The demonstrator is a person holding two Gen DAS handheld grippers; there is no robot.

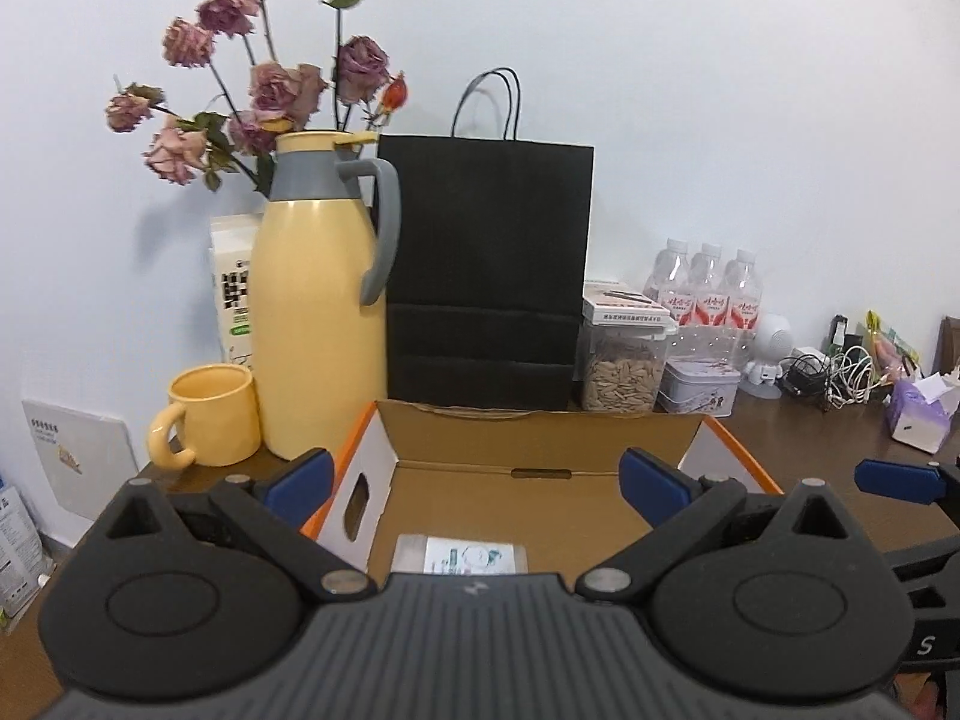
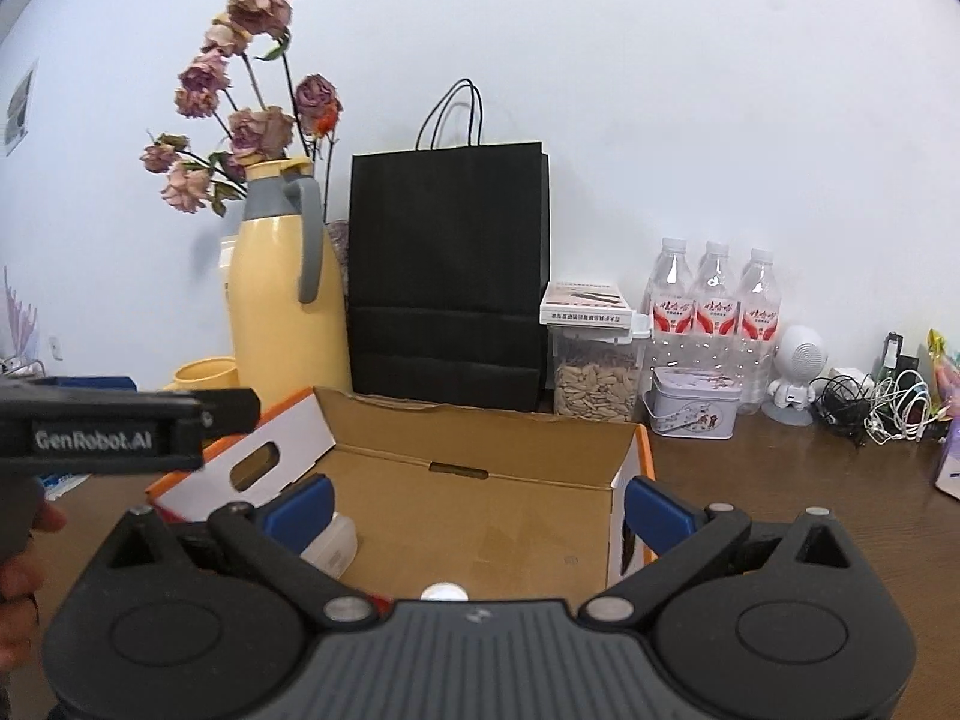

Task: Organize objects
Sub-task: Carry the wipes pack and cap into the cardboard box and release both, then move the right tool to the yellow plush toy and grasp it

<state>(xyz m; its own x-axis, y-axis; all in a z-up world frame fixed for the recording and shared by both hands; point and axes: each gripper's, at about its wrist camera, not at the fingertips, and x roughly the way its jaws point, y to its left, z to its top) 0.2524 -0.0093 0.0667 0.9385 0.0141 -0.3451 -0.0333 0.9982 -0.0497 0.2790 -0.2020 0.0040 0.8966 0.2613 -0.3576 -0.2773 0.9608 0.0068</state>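
Note:
An open cardboard box (image 1: pixel 540 438) with orange edges sits on the brown table, also in the right wrist view (image 2: pixel 480 450). Inside it lie a flat printed packet (image 1: pixel 462 553), a white plastic container (image 2: pixel 333 543) and a small white round object (image 2: pixel 444 591). My left gripper (image 1: pixel 477 474) is open and empty above the box's near edge. My right gripper (image 2: pixel 477 501) is open and empty over the box. The left gripper's body (image 2: pixel 120 426) shows at the left of the right wrist view.
Behind the box stand a yellow jug (image 1: pixel 318 312), a yellow mug (image 1: pixel 207 414), a black paper bag (image 1: pixel 486 276), a seed jar (image 1: pixel 621 372), a tin (image 1: pixel 699 390) and water bottles (image 1: pixel 708 294). Cables (image 1: pixel 840 378) and a tissue box (image 1: pixel 921 414) lie right.

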